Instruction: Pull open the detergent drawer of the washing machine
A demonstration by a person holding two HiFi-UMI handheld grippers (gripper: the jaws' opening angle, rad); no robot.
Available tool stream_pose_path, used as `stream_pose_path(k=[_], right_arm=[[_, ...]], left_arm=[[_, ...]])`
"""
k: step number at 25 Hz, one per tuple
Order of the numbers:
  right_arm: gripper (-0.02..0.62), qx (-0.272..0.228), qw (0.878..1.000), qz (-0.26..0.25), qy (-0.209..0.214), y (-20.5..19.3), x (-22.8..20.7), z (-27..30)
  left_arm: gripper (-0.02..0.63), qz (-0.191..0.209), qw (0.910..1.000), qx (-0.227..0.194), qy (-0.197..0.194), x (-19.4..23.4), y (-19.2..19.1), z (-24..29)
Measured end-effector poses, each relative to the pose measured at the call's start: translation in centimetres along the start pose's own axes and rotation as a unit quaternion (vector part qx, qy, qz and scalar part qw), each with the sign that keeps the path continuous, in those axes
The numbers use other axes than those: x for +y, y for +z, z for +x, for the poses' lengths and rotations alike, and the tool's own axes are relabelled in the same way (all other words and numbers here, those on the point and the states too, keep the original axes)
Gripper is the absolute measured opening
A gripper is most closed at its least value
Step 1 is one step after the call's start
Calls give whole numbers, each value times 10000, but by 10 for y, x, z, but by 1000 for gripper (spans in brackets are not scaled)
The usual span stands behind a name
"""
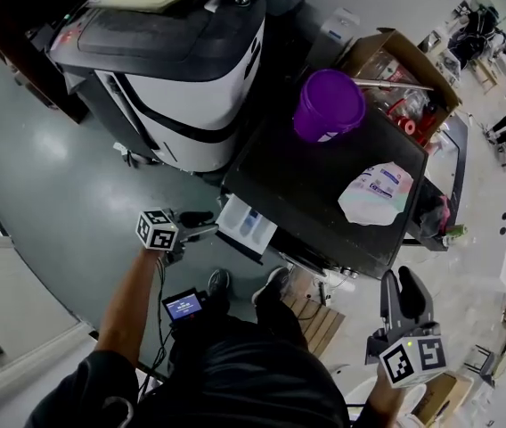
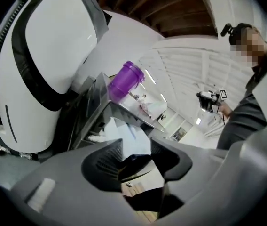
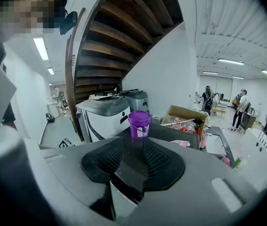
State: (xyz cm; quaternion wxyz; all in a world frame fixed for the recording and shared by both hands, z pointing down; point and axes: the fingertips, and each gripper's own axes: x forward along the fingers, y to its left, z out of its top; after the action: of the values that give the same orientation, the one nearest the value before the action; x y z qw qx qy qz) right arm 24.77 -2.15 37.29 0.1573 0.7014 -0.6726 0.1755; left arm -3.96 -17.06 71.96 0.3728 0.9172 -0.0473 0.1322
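Left gripper (image 1: 209, 224) is held level beside the open detergent drawer (image 1: 246, 225), jaws slightly parted; right gripper (image 1: 398, 277) is held back, parted, empty. The front of the washing machine (image 1: 311, 190) is hidden.

The open detergent drawer (image 1: 246, 226) projects outward from the washing machine (image 1: 306, 176) front. Clear floor (image 1: 48, 176) lies at 9 o'clock of it. A white-and-black appliance (image 1: 182, 69) blocks 11 o'clock. A purple bucket (image 1: 328, 105) and white bag (image 1: 376, 193) occupy the top.
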Motion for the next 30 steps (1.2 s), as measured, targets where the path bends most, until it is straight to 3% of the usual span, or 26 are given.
stream_pose_path(k=[4, 7, 9, 10, 12, 13, 14, 15, 17, 19, 25, 30], right_arm=[[116, -105, 9998, 67, -168, 2, 2, -14], [117, -171, 9994, 94, -279, 3, 3, -23], [117, -208, 9992, 117, -335, 2, 3, -28], [117, -227, 9990, 130, -356, 2, 3, -29], [117, -248, 9988, 154, -387, 1, 3, -32], [117, -252, 9988, 159, -385, 2, 4, -33], [117, -259, 9989, 159, -370, 2, 5, -32], [117, -271, 9989, 157, -350, 2, 6, -31], [117, -298, 9990, 156, -310, 3, 10, -30], [117, -327, 9990, 151, -266, 4, 15, -29], [117, -508, 9986, 149, -87, 14, 29, -21], [117, -709, 9973, 164, 70, 20, 39, -18]], left_arm=[[224, 117, 9995, 265, -122, -3, 0, 0], [179, 53, 9998, 67, -152, -4, 8, -6], [154, -4, 9988, 8, -481, -17, 13, -10], [63, 37, 9966, 225, -794, -32, 5, -10], [64, 419, 9863, 1076, -1176, -62, -32, -4], [71, 606, 9821, 1344, -1176, -71, -50, -2], [136, 619, 9825, 1331, -1145, -77, -58, -3], [183, 480, 9865, 1090, -1120, -79, -56, -7], [189, 206, 9935, 490, -1003, -80, -43, -21], [189, 255, 9965, 190, -767, -78, -32, -37], [190, 1035, 9943, -166, -177, -81, 18, -84], [193, 1782, 9809, -704, 339, -101, 83, -117]])
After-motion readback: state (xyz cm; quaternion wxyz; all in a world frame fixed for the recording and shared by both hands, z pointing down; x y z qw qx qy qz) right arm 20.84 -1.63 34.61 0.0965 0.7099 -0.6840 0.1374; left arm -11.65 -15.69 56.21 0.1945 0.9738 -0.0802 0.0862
